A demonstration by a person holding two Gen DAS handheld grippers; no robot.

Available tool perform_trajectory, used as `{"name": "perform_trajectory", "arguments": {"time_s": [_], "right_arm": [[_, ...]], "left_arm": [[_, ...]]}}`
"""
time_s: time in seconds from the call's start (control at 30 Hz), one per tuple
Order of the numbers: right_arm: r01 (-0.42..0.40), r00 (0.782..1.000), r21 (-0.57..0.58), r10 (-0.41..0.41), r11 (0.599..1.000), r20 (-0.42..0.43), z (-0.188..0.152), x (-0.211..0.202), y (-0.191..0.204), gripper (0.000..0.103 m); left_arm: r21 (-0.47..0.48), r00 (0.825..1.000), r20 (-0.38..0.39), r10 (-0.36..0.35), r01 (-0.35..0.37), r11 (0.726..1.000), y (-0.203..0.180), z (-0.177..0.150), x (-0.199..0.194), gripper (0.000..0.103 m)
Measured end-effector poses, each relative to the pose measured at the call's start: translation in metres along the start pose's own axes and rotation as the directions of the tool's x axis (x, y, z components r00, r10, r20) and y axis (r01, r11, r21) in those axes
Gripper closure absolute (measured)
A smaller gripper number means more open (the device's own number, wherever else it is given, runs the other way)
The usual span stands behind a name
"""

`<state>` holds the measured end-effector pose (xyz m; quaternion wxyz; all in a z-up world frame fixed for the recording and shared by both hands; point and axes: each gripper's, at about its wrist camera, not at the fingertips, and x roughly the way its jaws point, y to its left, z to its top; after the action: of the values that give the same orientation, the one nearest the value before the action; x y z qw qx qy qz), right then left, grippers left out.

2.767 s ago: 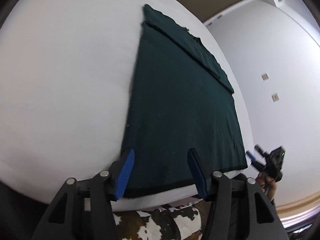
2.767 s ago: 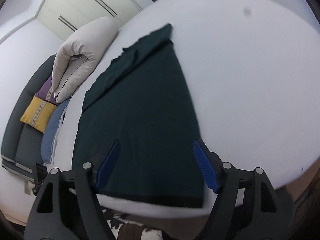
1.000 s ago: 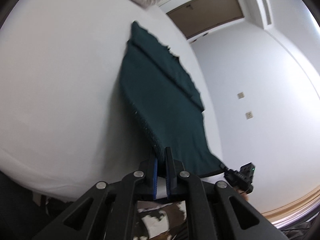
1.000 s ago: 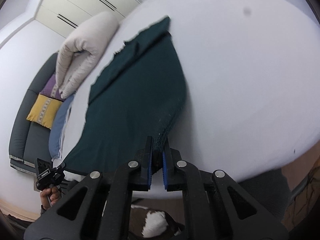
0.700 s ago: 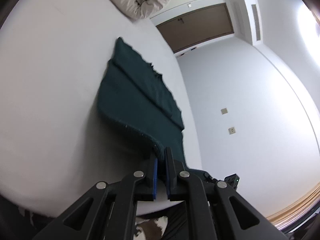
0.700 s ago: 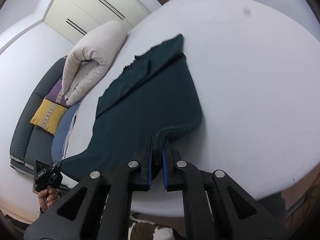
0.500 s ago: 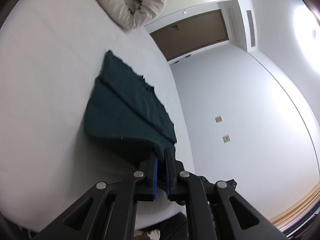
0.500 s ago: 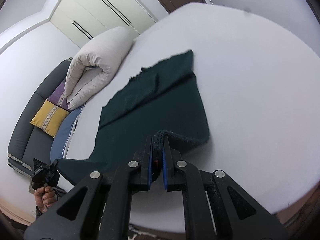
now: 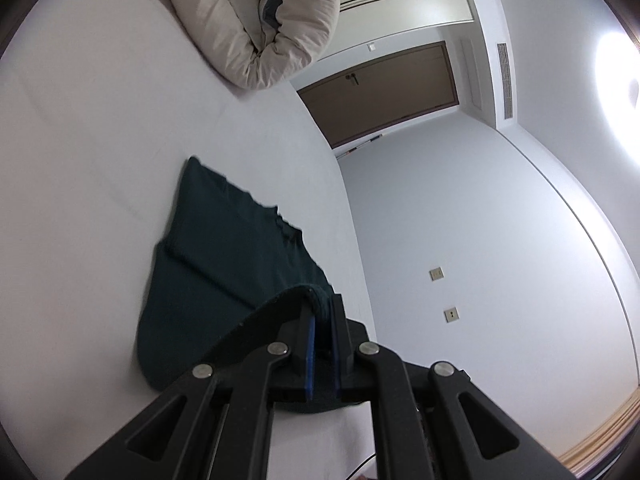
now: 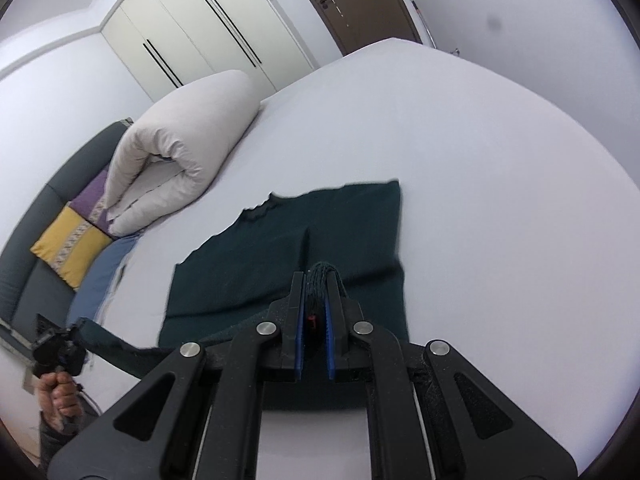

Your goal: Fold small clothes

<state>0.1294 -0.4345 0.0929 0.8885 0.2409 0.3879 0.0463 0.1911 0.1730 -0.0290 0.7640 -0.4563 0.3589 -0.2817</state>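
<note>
A dark green knit garment [image 9: 224, 248] lies on the white bed [image 9: 80, 160], its far part flat and its near hem lifted. My left gripper [image 9: 322, 312] is shut on one corner of the near hem. My right gripper [image 10: 316, 284] is shut on the other corner, and the garment [image 10: 320, 224] folds over itself under it. In the right wrist view the left gripper [image 10: 52, 344] shows at the far left, with the hem stretched from it.
A rolled beige duvet [image 10: 176, 148] lies at the head of the bed [image 10: 500, 200]; it also shows in the left wrist view [image 9: 256, 20]. A grey sofa with yellow and purple cushions [image 10: 72, 240] stands beyond the bed. A brown door [image 9: 380, 92] and white wardrobes [image 10: 208, 36] line the walls.
Both grippers closed on the near hem corners, lifted them and carried them forward over the garment toward its far end. The visible flat part has grown shorter.
</note>
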Motion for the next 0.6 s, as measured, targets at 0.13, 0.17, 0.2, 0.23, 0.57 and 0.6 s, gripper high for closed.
{"name": "perform_trajectory", "arguments": {"time_s": [0.13, 0.17, 0.2, 0.23, 0.57, 0.6], "right_arm": [[0.040, 0.999, -0.024, -0.040, 0.999, -0.002, 0.028, 0.038, 0.001, 0.096], [0.051, 0.999, -0.027, -0.051, 0.998, -0.003, 0.035, 0.048, 0.001, 0.096], [0.062, 0.998, -0.029, -0.062, 0.998, -0.004, 0.042, 0.058, -0.001, 0.096], [0.073, 0.997, -0.030, -0.074, 0.997, -0.005, 0.051, 0.070, -0.003, 0.096], [0.146, 0.989, -0.013, -0.146, 0.989, -0.005, 0.106, 0.161, -0.019, 0.096], [0.150, 0.989, -0.011, -0.151, 0.989, -0.007, 0.107, 0.167, -0.020, 0.096]], "left_arm": [[-0.013, 1.000, 0.009, 0.011, -0.011, 1.000, 0.008, 0.027, 0.028, 0.096], [-0.017, 1.000, 0.009, 0.018, -0.018, 1.000, 0.010, 0.034, 0.035, 0.096], [-0.019, 1.000, 0.011, 0.025, -0.024, 1.000, 0.012, 0.040, 0.041, 0.096], [-0.018, 0.999, 0.013, 0.034, -0.034, 0.999, 0.015, 0.047, 0.049, 0.096], [-0.028, 0.990, 0.024, 0.139, -0.138, 0.990, 0.049, 0.106, 0.118, 0.096], [-0.030, 0.989, 0.029, 0.148, -0.147, 0.989, 0.052, 0.112, 0.123, 0.096]]}}
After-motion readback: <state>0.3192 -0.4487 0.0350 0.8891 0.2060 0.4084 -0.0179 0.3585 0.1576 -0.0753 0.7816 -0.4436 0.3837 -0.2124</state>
